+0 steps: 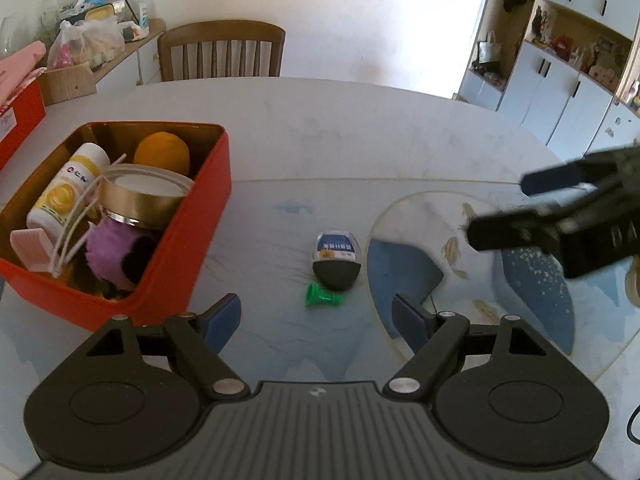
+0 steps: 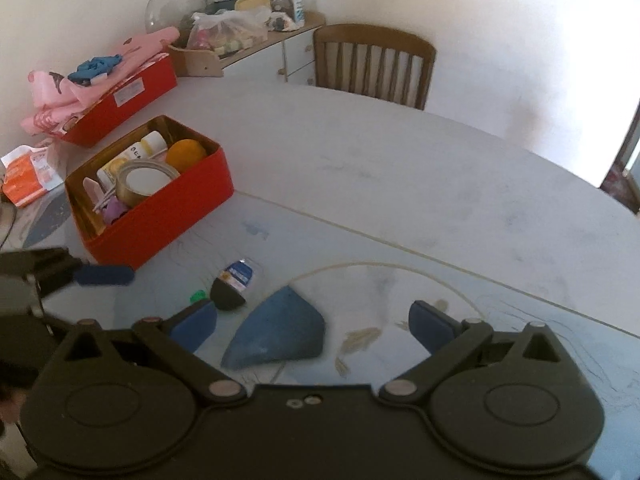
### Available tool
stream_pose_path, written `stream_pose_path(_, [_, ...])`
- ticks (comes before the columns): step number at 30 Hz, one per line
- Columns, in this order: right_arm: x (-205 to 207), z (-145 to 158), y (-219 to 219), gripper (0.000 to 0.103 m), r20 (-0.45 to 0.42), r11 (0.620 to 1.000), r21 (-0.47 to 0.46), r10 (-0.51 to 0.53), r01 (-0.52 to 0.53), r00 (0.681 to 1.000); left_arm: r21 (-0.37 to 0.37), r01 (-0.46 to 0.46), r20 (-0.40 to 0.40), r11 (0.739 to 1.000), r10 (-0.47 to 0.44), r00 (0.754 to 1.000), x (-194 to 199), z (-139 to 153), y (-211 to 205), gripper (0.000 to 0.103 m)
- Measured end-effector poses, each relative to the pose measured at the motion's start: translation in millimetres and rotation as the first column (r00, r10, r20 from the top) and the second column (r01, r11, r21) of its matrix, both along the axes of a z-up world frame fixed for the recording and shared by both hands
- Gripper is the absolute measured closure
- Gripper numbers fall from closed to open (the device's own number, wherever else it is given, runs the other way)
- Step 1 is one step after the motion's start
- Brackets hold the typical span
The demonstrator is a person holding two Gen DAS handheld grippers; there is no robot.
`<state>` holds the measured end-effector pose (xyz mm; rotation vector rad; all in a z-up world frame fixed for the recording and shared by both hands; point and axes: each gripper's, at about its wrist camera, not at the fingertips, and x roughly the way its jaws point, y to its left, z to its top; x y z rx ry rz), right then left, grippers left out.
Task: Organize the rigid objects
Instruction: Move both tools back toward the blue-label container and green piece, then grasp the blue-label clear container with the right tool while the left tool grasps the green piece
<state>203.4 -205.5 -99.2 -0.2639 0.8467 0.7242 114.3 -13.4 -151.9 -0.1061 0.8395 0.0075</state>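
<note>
Glossy red box [image 1: 188, 240] at left brims with jars. A small black-capped bottle [image 1: 337, 258] lies centre beside a green plastic cap [image 1: 322, 295]. Left gripper [image 1: 316, 320] and right gripper [image 2: 312, 326] both gape wide, empty

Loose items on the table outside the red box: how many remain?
2. The small black-capped bottle lies on the table ahead of the left gripper; the green piece sits against its cap. The red box hides nothing obvious.

Box [image 1: 172, 264] left of bottle [image 1: 337, 258]; cap [image 1: 322, 295] touching bottle.
</note>
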Motion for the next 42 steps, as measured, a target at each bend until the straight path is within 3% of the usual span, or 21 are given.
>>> stream_pose_path(11, [22,-25,49,0.006,-0.070,0.999,-0.024,0.047,-0.049,0.996,0.072,-0.010,0.003,0.997,0.009,1.000,13,-21,-18,0.021])
stream_pose_path(19, [30,-41,77,0.024,-0.116,0.997,-0.057,0.046,-0.053,0.992,0.083,0.001,0.018,0.997,-0.002,1.000,20,-28,-22,0.021])
stream_pose_path(23, [30,-46,87,0.031,-0.125,0.996,-0.068,0.046,-0.055,0.991,0.099,0.022,0.009,0.995,-0.023,1.000,21,-34,-26,0.040])
stream_pose_path(28, [31,-52,95,0.048,-0.145,0.996,-0.081,0.037,-0.049,0.989,0.113,0.030,0.023,0.993,-0.033,0.999,19,-34,-30,0.050])
stream_pose_path(33, [28,-55,100,0.052,-0.146,0.994,-0.085,0.061,-0.074,0.987,0.124,0.028,0.028,0.992,-0.032,0.999,16,-33,-33,0.060])
stream_pose_path(37, [28,-54,101,0.064,-0.151,0.993,-0.075,0.079,-0.091,0.985,0.129,0.033,0.030,0.991,-0.037,0.999,12,-33,-37,0.071])
stream_pose_path(42, [35,-54,93,0.067,-0.185,0.997,-0.033,0.064,-0.071,0.981,0.127,0.025,0.029,0.992,-0.029,0.999,8,-33,-38,0.079])
